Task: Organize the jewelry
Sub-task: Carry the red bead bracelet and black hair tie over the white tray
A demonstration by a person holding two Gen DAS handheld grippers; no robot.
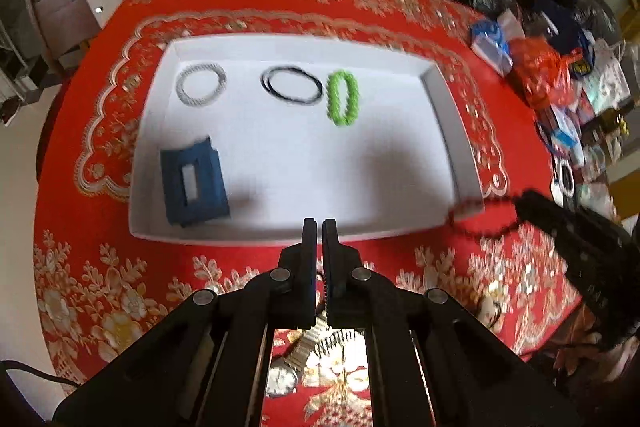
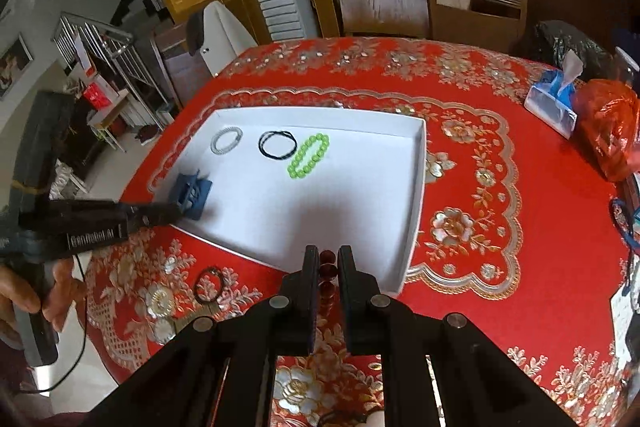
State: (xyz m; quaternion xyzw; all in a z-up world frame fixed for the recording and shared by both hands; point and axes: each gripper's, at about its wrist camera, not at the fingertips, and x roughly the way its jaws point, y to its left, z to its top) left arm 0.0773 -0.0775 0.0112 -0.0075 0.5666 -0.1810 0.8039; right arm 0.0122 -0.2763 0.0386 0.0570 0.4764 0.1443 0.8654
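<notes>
The right gripper (image 2: 328, 253) grasps a string of glossy dark-red beads (image 2: 327, 269) at six o'clock of the white tray (image 2: 420, 187). The left gripper (image 1: 319, 225) is clenched, empty.

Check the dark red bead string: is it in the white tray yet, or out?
Out. The dark red bead string is pinched between the right gripper fingers, at the near rim of the white tray, not lying inside.

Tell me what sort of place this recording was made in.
Most likely a home dining room: a round table under a red floral tablecloth, wooden dining chairs pushed up to it, and a staircase railing beyond. A white tray for the jewelry sits on the table.
</notes>
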